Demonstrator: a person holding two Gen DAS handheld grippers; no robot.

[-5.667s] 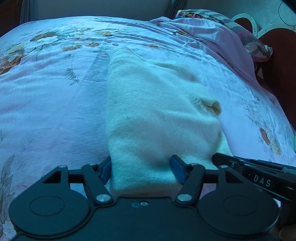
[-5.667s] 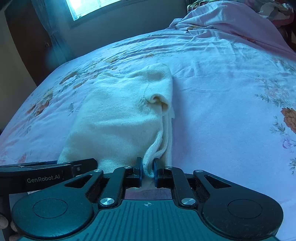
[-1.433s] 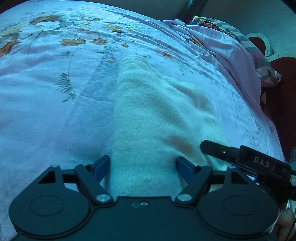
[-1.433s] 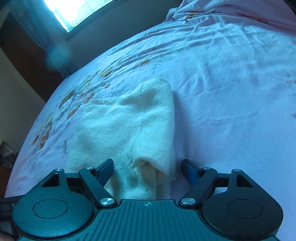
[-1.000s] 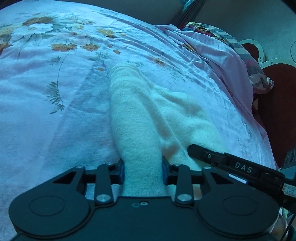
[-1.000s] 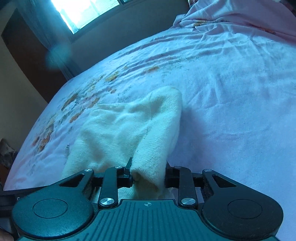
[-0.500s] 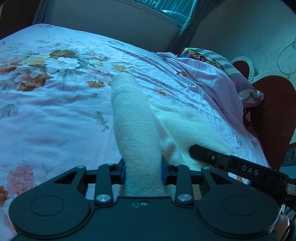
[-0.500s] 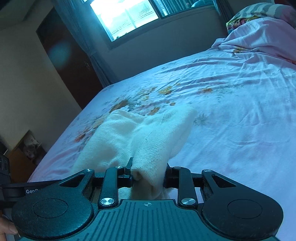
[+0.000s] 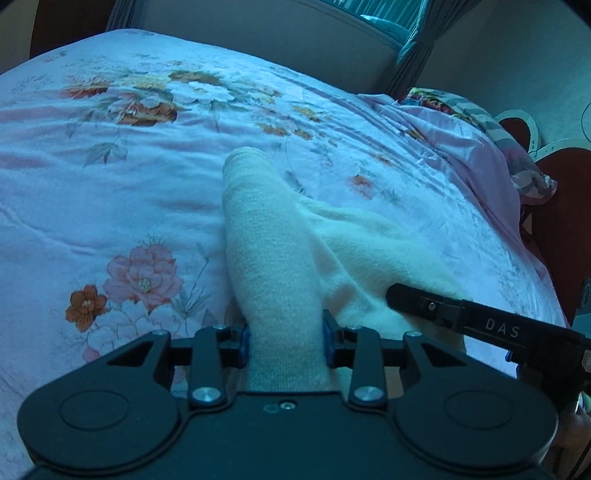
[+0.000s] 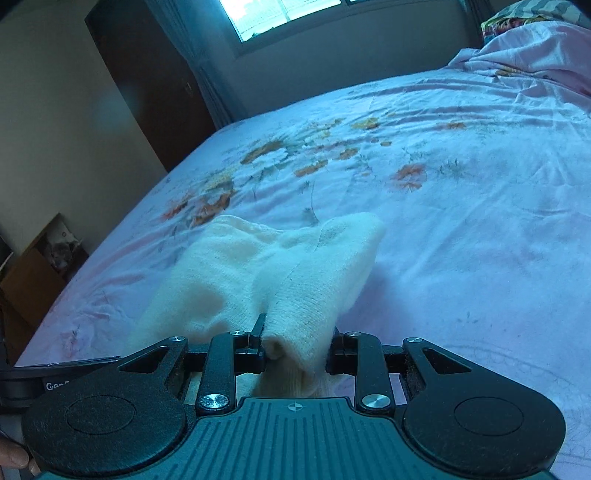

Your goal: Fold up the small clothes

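1. On the bed [image 9: 155, 192], a cream garment [image 9: 365, 251] lies near the close edge, bunched into two raised ridges.
2. Left claw [image 9: 284, 343] is clamped on the garment's left ridge; the cloth fills the gap between its blue-padded fingers [image 9: 244, 343] and rises away as a thick roll.
3. Right claw [image 10: 297, 350] is clamped on the right ridge, with a rolled end of cloth poking back through the fingers toward the camera.
4. Between the two ridges the garment sags to the sheet [image 10: 480, 229].
5. Beyond the garment the floral sheet runs wide and flat to the far edge under the window [image 10: 284, 14].
6. A rumpled pink cover [image 9: 461, 147] and pillow [image 9: 517, 162] crowd the right side of the bed.
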